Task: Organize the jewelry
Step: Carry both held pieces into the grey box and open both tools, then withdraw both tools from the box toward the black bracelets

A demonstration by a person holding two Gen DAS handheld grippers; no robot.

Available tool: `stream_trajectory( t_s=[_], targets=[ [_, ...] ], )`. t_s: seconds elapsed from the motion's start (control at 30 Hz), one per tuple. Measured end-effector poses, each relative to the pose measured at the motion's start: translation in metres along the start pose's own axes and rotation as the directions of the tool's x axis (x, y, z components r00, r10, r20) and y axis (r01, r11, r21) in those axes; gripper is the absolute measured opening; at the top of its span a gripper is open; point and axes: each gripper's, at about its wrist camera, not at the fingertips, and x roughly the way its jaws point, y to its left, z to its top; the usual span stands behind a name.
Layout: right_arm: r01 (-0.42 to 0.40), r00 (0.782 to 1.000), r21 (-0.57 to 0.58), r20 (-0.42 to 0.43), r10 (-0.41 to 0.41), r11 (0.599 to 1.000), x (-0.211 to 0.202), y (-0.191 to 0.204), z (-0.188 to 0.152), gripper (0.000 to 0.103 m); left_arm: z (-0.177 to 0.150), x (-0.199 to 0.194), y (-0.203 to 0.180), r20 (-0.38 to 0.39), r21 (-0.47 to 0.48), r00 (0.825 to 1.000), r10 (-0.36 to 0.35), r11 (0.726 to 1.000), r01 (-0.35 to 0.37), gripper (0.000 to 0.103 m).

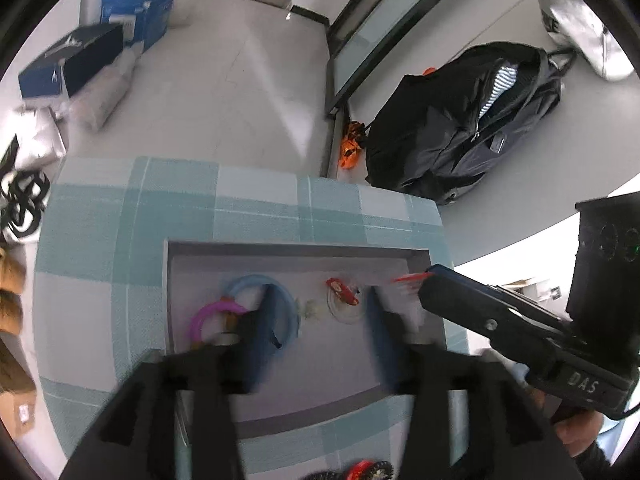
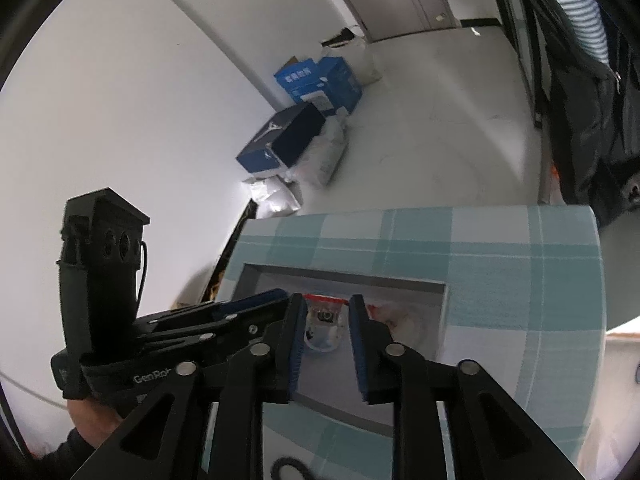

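Looks like a spare room or office corner: bare white walls, pale floor [image 1: 224, 92], blue cardboard boxes [image 1: 136, 8] far left, black backpack [image 1: 472, 120] far right, checked tablecloth [image 1: 256, 204] near.

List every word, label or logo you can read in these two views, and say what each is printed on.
"DAS": on the body of the right gripper.
"GenRob", cut off: on the body of the left gripper.
White characters on the blue box: too blurred to read.
White logo on the dark box: no words.
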Motion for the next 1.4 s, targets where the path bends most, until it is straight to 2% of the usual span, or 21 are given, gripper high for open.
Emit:
stream_trajectory(
  t_s=[0.03, 0.07, 0.1, 0.2, 0.47, 0.8, 0.93, 1.03, 1.17, 1.33, 1.37, 1.4],
  targets=[
    [-0.005, 1.0, 0.008, 0.012, 0.005, 1.0, -0.003, -0.001, 0.0, 0.049, -0.001, -0.003, 0.003, 0.014, -0.019, 1.0, -0.015, 1.0, 0.015, 0.061],
    [-0.006, 1.0, 0.012, 0.025, 0.006, 1.0, -0.005, -0.002, 0.0, 0.065, -0.001, -0.005, 0.004, 0.022, -0.031, 0.999, -0.026, 0.999, 0.027, 0.067],
    [-0.006, 0.999, 0.013, 0.036, 0.006, 1.0, -0.008, -0.003, 0.0, 0.069, -0.001, -0.007, 0.005, 0.028, -0.038, 0.999, -0.035, 0.999, 0.036, 0.067],
    [-0.012, 0.999, 0.014, 0.049, 0.011, 1.0, -0.014, -0.003, 0.001, 0.069, -0.002, -0.015, 0.006, 0.046, -0.038, 0.998, -0.036, 0.999, 0.038, 0.067],
    [-0.006, 0.997, 0.015, 0.074, 0.005, 1.0, -0.026, -0.006, -0.002, 0.069, -0.004, -0.024, 0.001, 0.088, -0.013, 0.996, 0.019, 1.0, -0.017, 0.067],
    [0.021, 0.993, 0.008, 0.12, -0.022, 1.0, -0.04, -0.002, -0.011, 0.085, -0.016, -0.033, -0.007, 0.148, 0.032, 0.982, 0.118, 0.992, -0.124, 0.067],
    [0.046, 0.989, -0.003, 0.139, -0.045, 0.999, -0.049, 0.003, -0.022, 0.089, -0.029, -0.036, -0.005, 0.187, 0.031, 0.963, 0.192, 0.979, -0.201, 0.067],
    [0.052, 0.985, -0.039, 0.169, -0.044, 0.998, -0.058, 0.012, -0.034, 0.094, -0.041, -0.04, -0.005, 0.199, 0.017, 0.958, 0.207, 0.977, -0.215, 0.067],
    [0.055, 0.978, -0.101, 0.207, -0.033, 0.993, -0.07, 0.026, -0.052, 0.098, -0.058, -0.048, -0.015, 0.248, 0.055, 0.926, 0.283, 0.951, -0.305, 0.067],
    [0.057, 0.97, -0.157, 0.242, -0.017, 0.986, -0.084, 0.037, -0.077, 0.101, -0.079, -0.057, -0.026, 0.269, 0.101, 0.919, 0.288, 0.941, -0.324, 0.068],
    [0.061, 0.969, -0.158, 0.246, -0.02, 0.986, -0.086, 0.037, -0.081, 0.102, -0.084, -0.061, -0.029, 0.285, 0.106, 0.91, 0.3, 0.934, -0.341, 0.069],
    [0.063, 0.968, -0.153, 0.248, -0.024, 0.986, -0.087, 0.036, -0.085, 0.102, -0.087, -0.063, -0.03, 0.297, 0.107, 0.904, 0.309, 0.929, -0.353, 0.076]
  ],
)
